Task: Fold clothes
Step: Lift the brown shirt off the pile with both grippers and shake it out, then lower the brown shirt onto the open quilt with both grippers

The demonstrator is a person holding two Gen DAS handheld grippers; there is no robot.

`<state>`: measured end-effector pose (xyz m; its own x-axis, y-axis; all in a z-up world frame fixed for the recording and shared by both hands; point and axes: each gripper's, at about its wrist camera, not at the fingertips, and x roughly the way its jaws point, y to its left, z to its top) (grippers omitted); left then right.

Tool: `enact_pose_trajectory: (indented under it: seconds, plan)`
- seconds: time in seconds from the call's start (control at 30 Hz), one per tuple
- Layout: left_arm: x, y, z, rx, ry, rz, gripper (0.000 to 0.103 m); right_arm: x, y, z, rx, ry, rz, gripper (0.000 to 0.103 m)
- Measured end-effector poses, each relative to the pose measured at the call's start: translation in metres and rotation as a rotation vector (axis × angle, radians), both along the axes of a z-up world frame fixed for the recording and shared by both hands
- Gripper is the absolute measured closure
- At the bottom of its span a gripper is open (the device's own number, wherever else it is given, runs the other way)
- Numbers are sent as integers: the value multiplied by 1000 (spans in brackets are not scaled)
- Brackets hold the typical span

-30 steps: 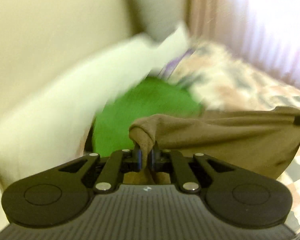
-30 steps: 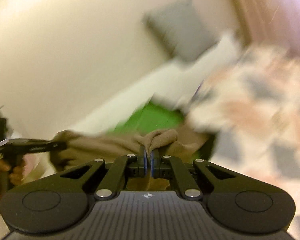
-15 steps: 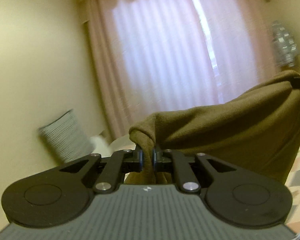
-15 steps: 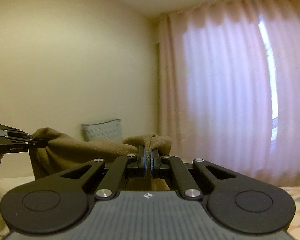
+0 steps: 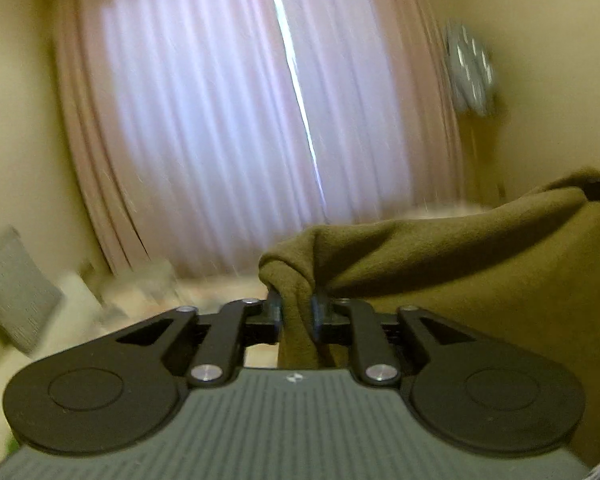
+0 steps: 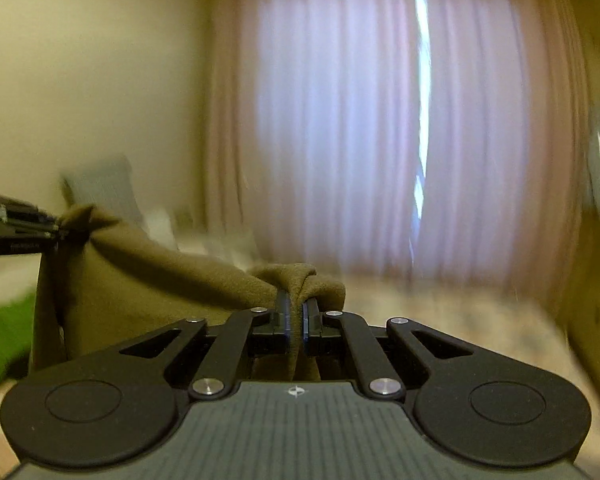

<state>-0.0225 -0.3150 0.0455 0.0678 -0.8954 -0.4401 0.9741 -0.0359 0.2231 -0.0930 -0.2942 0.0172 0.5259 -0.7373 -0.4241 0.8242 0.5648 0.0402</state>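
Olive-brown fleece garment [image 5: 440, 264] stretched aloft | left gripper [image 5: 296, 308], right gripper [image 6: 295, 312] each clamped on a corner | next: lay flat, fold.

Olive cloth [image 5: 460, 264] lower part hidden behind gripper body; curtain [image 6: 380, 120], wall object [image 5: 470, 72] motion-blurred.

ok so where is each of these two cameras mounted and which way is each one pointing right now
Left wrist: on the left gripper, facing the pink curtain; jaws shut on the olive-brown garment.
Right wrist: on the right gripper, facing the same curtain; jaws shut on the garment; left gripper at the left edge.
Shared: garment, curtain, grey pillow.
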Motion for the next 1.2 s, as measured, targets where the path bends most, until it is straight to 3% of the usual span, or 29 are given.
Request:
enact_pose_trajectory:
  seconds: [0.03,0.07,0.13,0.2,0.37,0.5,0.57,0.73,0.77,0.8,0.83,0.9,1.0,1.07,1.13,1.17,1.2]
  plan:
    - [-20,-33,-31,79,-9,11,69,1,-21,-27,79,20,-29,62]
    - [-36,-61,-64,154,-16,36,69,2,-40,-56,153,58,-71,37]
    - [-46,-104,-130,327,10,67,70,-9,-59,-111,274,97,-147,43]
    - [-36,-115,-181,438,66,108,72,-27,-66,-161,377,98,-207,43]
    - [24,-48,-277,645,188,122,72,-107,-45,-266,596,71,-366,43]
    - [32,16,-330,826,273,171,71,-155,-14,-327,764,7,-451,42]
    - [31,43,-347,867,329,216,68,-163,0,-353,854,-45,-453,42]
    - [37,76,-365,858,452,399,64,-141,1,-428,1054,-185,-429,42]
    - [39,79,-366,848,478,424,64,-139,-2,-439,1070,-193,-456,56]
    - [40,81,-365,839,496,447,64,-139,-8,-446,1086,-184,-478,92]
    - [41,82,-363,831,498,462,64,-139,-16,-447,1101,-167,-485,96]
    - [42,84,-357,815,500,485,64,-139,-31,-426,1027,-14,-425,97]
    - [37,89,-350,810,486,459,64,-151,-50,-363,719,336,-373,97]
    - [31,88,-354,825,488,413,64,-170,-63,-330,498,547,-429,96]
    - [21,85,-366,844,501,356,62,-189,-75,-312,333,695,-514,91]
    - [16,83,-374,856,507,334,60,-197,-79,-310,267,765,-561,71]
    - [13,82,-385,871,505,323,59,-203,-81,-317,226,851,-600,31]
